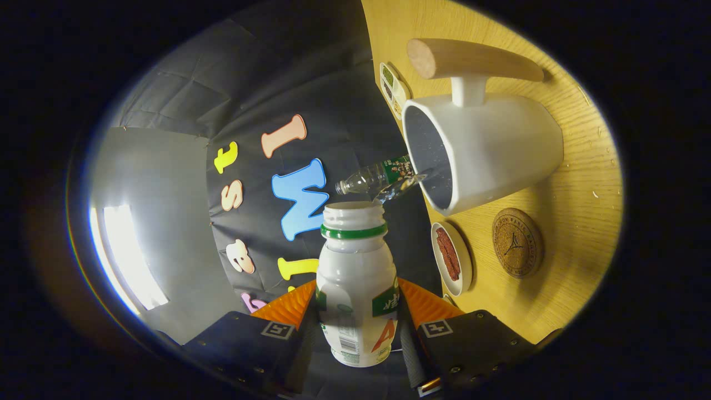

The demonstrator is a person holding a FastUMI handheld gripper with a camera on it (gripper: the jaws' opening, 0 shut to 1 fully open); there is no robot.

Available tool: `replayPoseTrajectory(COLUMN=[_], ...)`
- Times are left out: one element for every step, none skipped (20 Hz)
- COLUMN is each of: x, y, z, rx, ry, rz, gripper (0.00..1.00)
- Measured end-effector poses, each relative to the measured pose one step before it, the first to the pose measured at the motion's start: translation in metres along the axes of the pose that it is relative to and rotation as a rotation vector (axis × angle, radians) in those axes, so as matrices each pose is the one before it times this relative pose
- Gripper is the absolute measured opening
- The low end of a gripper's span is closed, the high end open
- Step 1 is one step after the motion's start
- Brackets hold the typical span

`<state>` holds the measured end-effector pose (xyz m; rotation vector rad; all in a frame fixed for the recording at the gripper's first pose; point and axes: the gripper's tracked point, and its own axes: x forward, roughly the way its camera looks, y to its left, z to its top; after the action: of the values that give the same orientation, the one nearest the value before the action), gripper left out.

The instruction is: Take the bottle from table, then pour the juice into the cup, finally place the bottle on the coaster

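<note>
Bottle (355, 289) w/ cap off, clamped between both fingers of gripper (355, 328), tipped toward cup (483, 150) on table (577, 183); coaster (517, 242) beside cup, apart.

A clear plastic bottle (373, 176) with a green label lies on its side at the edge of the wooden bench (577, 183). A small round white dish (452, 258) holding something dark red sits on the bench near it. Farther along the same edge sits a white compartmented tray (392, 89) with dark and greenish contents.
</note>
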<state>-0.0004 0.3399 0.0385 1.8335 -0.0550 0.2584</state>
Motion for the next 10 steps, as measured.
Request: replayPoseTrajectory(x=[-0.00054, 0.00013, 0.00001, -0.00037, 0.00076, -0.00001, 0.00084, 0.00040, 0.00026, -0.00025], y=[0.00024, 0.00075, 0.00053, 0.00082, -0.00012, 0.00106, 0.00121, 0.00235, 0.00049, -0.00004], z=[0.00028, 0.00059, 0.00019, 0.00129, 0.00020, 0.00077, 0.00016, -0.00097, -0.00096, -0.00017], rx=[0.00401, 0.00563, 0.00699, 0.00645, 0.00631, 0.00795, 0.01105, 0.00925, 0.00233, -0.00030], ry=[-0.00041, -0.00248, -0.00301, -0.00271, -0.00393, -0.00492, -0.00363, -0.00076, -0.00003, -0.00109], rz=[-0.00104, -0.00136, 0.00114, 0.00291, -0.00018, 0.00167, 0.00328, 0.00529, 0.00234, 0.00059], gripper=[0.68, 0.68, 0.68, 0.68, 0.68, 0.68, 0.68, 0.68, 0.68, 0.68])
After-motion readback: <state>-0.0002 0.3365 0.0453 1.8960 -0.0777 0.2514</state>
